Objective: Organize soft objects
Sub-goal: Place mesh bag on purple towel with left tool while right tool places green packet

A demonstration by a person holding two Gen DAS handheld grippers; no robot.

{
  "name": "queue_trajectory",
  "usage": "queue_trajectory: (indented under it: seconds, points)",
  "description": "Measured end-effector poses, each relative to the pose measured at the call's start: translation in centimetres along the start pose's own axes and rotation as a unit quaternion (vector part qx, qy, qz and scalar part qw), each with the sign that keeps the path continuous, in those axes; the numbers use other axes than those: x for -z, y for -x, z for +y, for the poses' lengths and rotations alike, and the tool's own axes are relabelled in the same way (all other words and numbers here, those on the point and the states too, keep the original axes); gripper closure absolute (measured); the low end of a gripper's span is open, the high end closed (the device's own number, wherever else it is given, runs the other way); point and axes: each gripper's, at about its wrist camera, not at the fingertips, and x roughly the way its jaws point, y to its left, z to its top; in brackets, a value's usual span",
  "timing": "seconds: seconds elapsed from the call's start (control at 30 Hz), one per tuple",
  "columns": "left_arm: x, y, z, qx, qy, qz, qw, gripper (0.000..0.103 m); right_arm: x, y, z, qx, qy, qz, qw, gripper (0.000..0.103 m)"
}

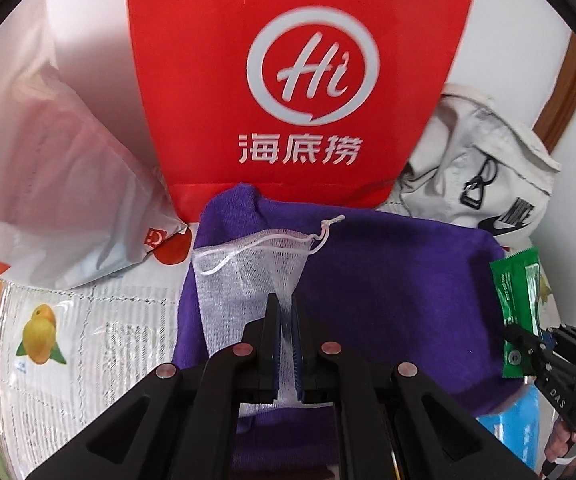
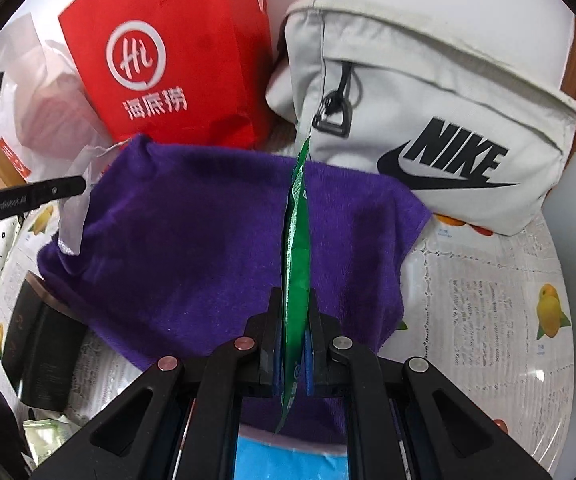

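Note:
My left gripper (image 1: 285, 304) is shut on a white mesh drawstring pouch (image 1: 247, 268), which hangs over a purple towel (image 1: 388, 280) spread on the table. In the right wrist view the same pouch (image 2: 73, 216) dangles from the left gripper (image 2: 81, 183) at the towel's left edge. My right gripper (image 2: 295, 300) is shut on a flat green packet (image 2: 298, 240), held edge-on above the purple towel (image 2: 187, 248). From the left wrist view the green packet (image 1: 518, 312) shows at the right, pinched by the right gripper (image 1: 536, 346).
A red paper bag (image 1: 288, 80) stands behind the towel, with a white plastic bag (image 1: 47, 176) to its left and a grey Nike bag (image 2: 428, 120) to its right. A fruit-print tablecloth (image 2: 488, 300) covers the table. A black box (image 2: 43, 344) and a blue pack (image 2: 288, 460) lie near.

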Motion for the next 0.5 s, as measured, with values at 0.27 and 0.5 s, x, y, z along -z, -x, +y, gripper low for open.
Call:
queue_trajectory:
  seconds: [0.27,0.5]
  points:
    - [-1.8,-3.4,-0.9,-0.005,-0.014,0.025,0.9996,0.097,-0.2,-2.1,-0.7,-0.002,-0.006,0.027,1.0,0.095]
    - [-2.1,-5.7,-1.2,0.008,-0.003,0.053,0.9986,0.097,-0.2,-3.3,-0.9,0.007,-0.008,0.043,0.999,0.094]
